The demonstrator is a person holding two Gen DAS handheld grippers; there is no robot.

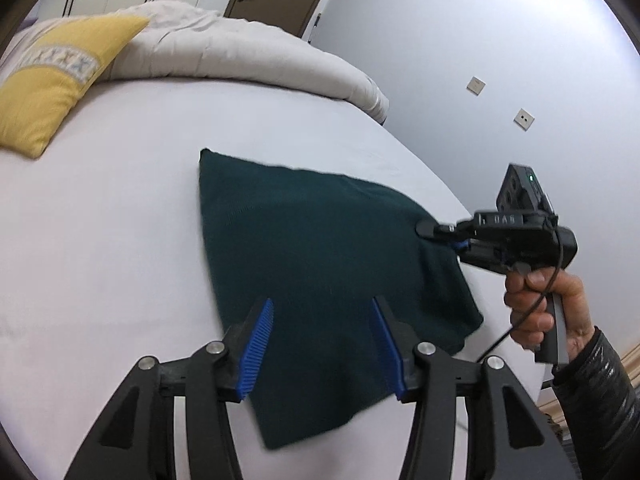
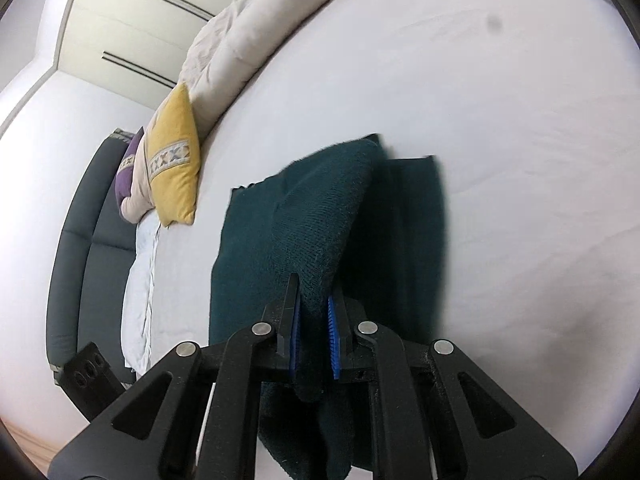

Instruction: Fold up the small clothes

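Pinching dark green knit garment [image 2: 320, 220], right gripper [image 2: 314, 320] jaws clamped, left gripper [image 1: 322, 344] jaws spread wide above it

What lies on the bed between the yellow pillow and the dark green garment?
Only bare white sheet. In the left wrist view nothing sits between the yellow pillow and the dark green garment; the right wrist view agrees.

Garment [image 1: 320, 248] on the bed [image 1: 100, 240], cushion [image 1: 52, 84] behind it to the left, duvet [image 1: 240, 52] beyond
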